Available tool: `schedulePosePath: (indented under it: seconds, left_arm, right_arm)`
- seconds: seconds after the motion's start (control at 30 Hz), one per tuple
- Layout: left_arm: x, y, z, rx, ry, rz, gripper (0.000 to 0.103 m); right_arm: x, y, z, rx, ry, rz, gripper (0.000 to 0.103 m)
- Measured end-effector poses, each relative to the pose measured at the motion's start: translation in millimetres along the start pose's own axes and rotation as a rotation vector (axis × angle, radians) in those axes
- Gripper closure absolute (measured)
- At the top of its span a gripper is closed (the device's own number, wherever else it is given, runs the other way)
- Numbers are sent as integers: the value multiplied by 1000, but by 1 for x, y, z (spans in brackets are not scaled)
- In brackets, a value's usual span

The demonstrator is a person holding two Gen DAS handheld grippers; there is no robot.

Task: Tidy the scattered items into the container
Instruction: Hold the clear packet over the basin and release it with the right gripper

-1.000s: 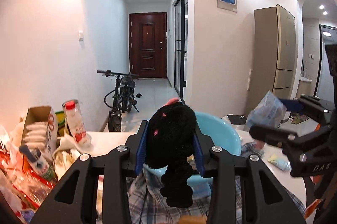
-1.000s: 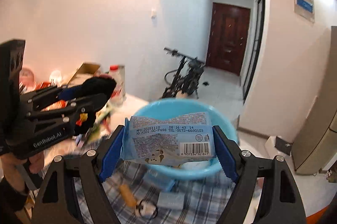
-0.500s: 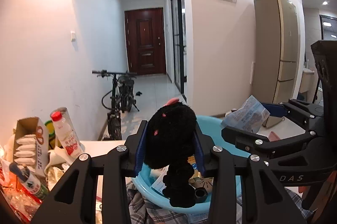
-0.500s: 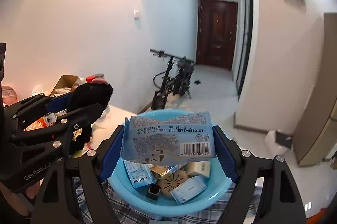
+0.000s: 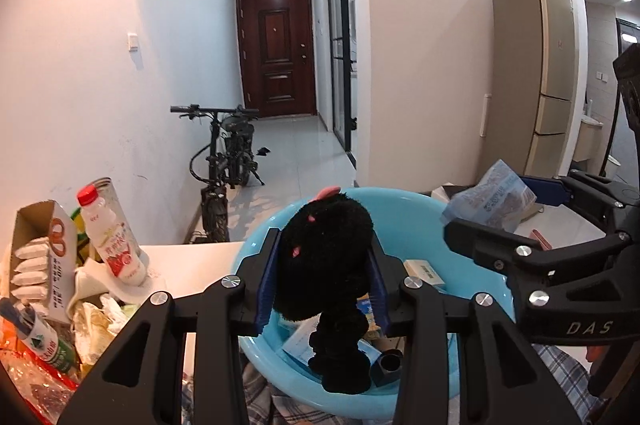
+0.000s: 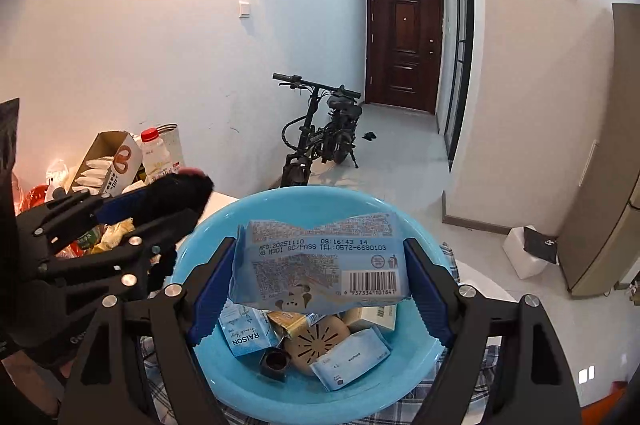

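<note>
My left gripper (image 5: 323, 277) is shut on a black plush toy (image 5: 326, 265) with pink marks and holds it above the near left part of the blue basin (image 5: 400, 203). My right gripper (image 6: 320, 277) is shut on a light blue snack packet (image 6: 320, 265) and holds it over the middle of the basin (image 6: 224, 377). The basin holds several small packets, a round brown lid and a black cap. The left gripper with the toy (image 6: 176, 191) shows at the left of the right wrist view; the right gripper with the packet (image 5: 496, 201) shows at the right of the left wrist view.
The basin stands on a checked cloth (image 6: 472, 381) on a white table (image 5: 188, 265). At the table's left are a carton of white sachets (image 5: 36, 257), a milk bottle (image 5: 112, 237) and crumpled wrappers. A bike (image 5: 228, 161) and a fridge (image 5: 536, 73) stand beyond.
Both grippers rose and moved forward over the basin with their loads. The basin's inside has come into view below them.
</note>
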State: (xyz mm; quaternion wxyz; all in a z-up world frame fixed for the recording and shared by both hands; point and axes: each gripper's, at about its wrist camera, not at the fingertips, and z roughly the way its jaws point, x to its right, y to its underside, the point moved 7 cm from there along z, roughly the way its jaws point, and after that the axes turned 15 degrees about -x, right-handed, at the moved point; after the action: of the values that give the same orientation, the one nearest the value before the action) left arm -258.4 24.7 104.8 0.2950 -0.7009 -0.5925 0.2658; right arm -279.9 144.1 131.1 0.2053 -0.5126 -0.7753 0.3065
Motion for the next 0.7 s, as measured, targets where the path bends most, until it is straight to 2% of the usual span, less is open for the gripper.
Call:
schedulePosePath:
  seconds: [0.2,0.7]
  left_arm:
    - [-1,-1,-5,18,-29,-2,65]
    - [-10,-5,-8,25,-13,-20,65]
  right_arm:
    - [-1,0,0,-1,-3,5,21]
    - [-6,1,1,-17,24,-2,21]
